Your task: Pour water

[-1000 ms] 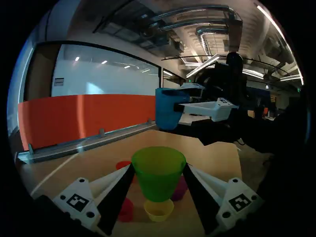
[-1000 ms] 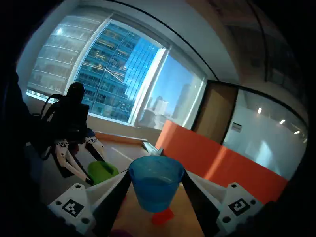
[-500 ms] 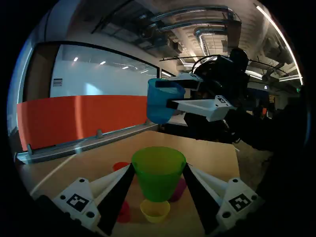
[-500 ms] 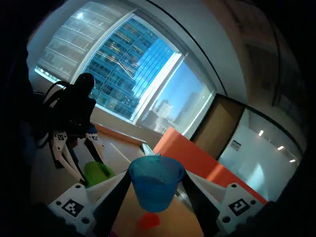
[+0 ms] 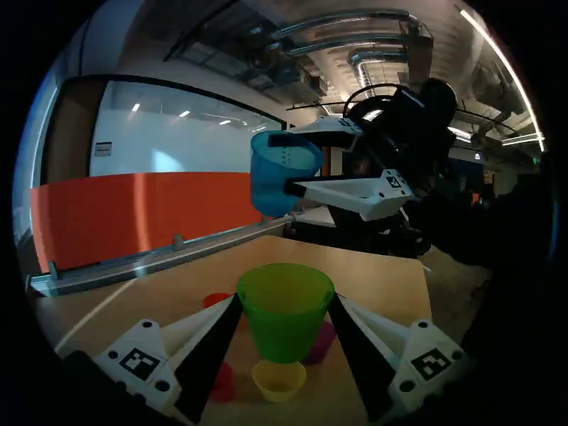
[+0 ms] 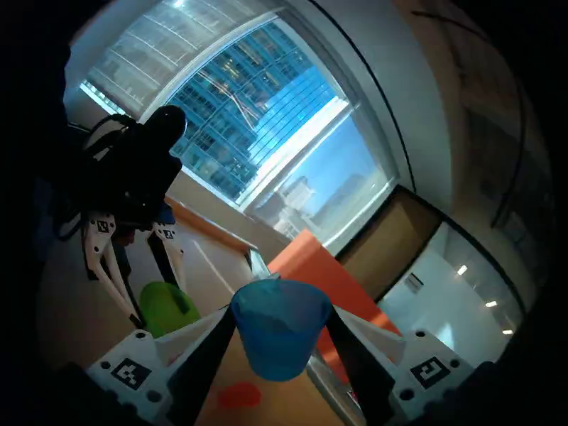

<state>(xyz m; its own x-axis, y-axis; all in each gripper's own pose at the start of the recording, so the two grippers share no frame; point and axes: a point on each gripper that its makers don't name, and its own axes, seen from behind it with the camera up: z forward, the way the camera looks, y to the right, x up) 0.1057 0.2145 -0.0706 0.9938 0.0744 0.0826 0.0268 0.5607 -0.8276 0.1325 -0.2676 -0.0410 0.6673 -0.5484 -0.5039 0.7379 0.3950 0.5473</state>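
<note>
The right gripper [image 6: 280, 318] clamps its fingers on a translucent blue plastic cup [image 5: 275, 177], tilted, hanging at twelve o'clock above the green plastic cup [image 5: 284, 316] that the left gripper [image 5: 284, 304] pinches upright over the wooden counter [image 5: 383, 277].

The green cup [image 5: 285, 312] is smooth, translucent plastic with a soft sheen. Above it, the blue cup [image 5: 278, 174] looks like the same translucent plastic. The fingers [image 5: 213, 341] flanking the green cup are matt white plastic with black inner faces. Beneath it, the bench [image 5: 177, 287] is smooth pale wood, faintly glossy.
</note>
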